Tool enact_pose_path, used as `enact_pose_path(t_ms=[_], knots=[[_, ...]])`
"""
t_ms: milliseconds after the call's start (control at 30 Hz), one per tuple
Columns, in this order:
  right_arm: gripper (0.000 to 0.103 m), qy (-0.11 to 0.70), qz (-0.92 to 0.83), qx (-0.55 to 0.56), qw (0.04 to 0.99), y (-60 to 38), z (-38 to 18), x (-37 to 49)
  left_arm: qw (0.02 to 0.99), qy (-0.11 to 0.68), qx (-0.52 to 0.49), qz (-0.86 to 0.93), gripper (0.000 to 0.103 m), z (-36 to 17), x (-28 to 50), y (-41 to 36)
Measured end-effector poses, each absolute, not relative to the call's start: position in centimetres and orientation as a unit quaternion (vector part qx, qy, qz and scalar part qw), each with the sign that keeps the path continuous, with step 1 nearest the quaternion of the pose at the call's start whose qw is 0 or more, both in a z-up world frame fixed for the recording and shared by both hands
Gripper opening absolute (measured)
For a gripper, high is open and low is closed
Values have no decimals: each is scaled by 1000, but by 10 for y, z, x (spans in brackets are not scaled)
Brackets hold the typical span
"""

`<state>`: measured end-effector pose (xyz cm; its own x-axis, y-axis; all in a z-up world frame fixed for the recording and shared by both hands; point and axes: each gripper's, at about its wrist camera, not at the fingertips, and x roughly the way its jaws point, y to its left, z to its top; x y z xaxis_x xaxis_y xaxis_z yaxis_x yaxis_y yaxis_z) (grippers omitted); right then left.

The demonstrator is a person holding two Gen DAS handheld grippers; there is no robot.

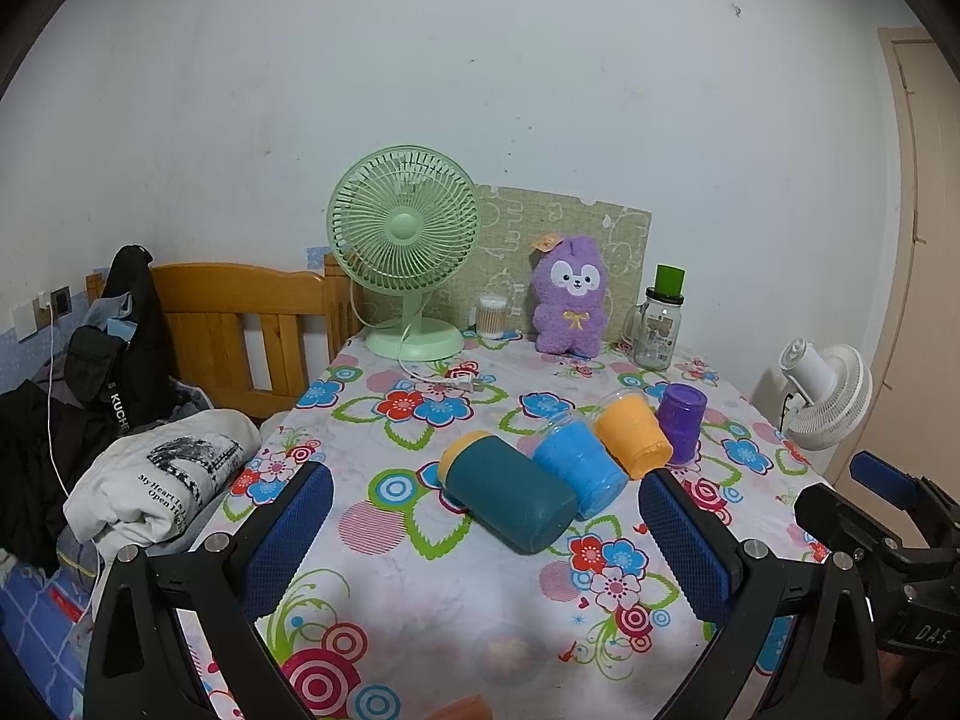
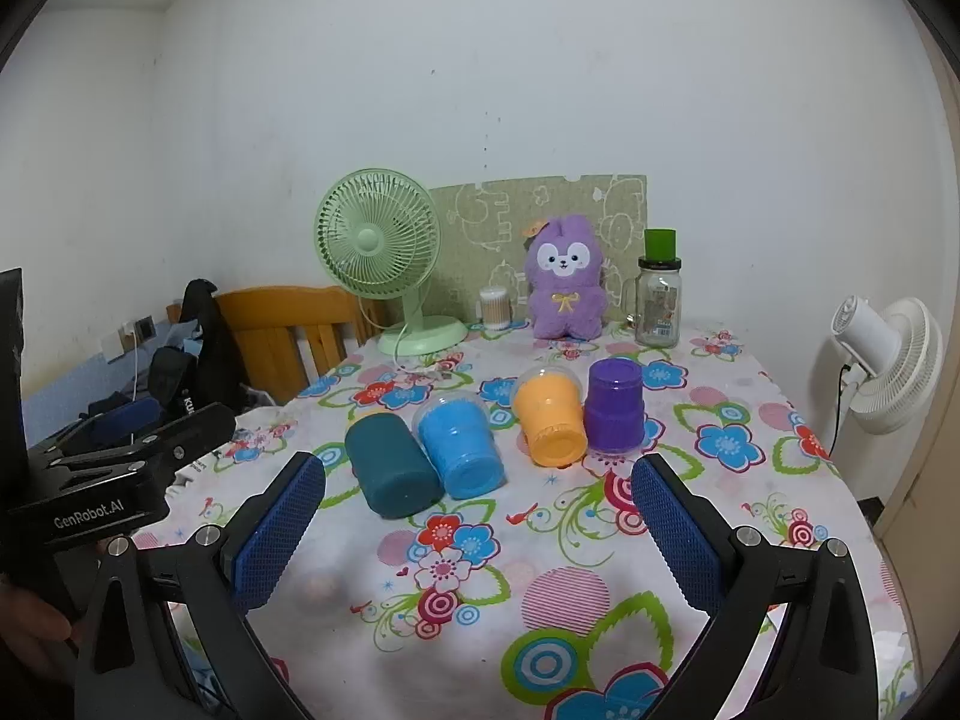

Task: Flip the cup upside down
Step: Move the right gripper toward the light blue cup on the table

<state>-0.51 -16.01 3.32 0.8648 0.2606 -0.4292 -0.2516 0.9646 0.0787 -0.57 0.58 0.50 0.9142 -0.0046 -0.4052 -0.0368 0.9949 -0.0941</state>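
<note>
Hovering level over the surface [image 2: 750, 420], both grippers gape wide, left gripper [image 1: 486, 516], right gripper [image 2: 478, 501]; cups [image 2: 549, 420] lie just ahead.

A printed floral cloth [image 2: 600, 540] covers the bench. The teal cup [image 2: 393, 468] looks matt plastic, the purple cup [image 2: 615, 408] glossier. The toy [image 2: 564, 288] is fuzzy plush, the jar [image 2: 658, 306] clear glass, the headboard [image 1: 240, 324] varnished wood.

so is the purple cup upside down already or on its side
Upside down: the purple cup stands on its mouth, closed base on top, unlike the orange cup lying tipped beside it.
</note>
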Motion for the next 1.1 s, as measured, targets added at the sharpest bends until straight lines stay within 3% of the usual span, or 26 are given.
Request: enact_pose_path(t_ms=[1100], knots=[[103,255,137,2,957,-151,20,16,972,227,-54,10,103,-10,6,12]])
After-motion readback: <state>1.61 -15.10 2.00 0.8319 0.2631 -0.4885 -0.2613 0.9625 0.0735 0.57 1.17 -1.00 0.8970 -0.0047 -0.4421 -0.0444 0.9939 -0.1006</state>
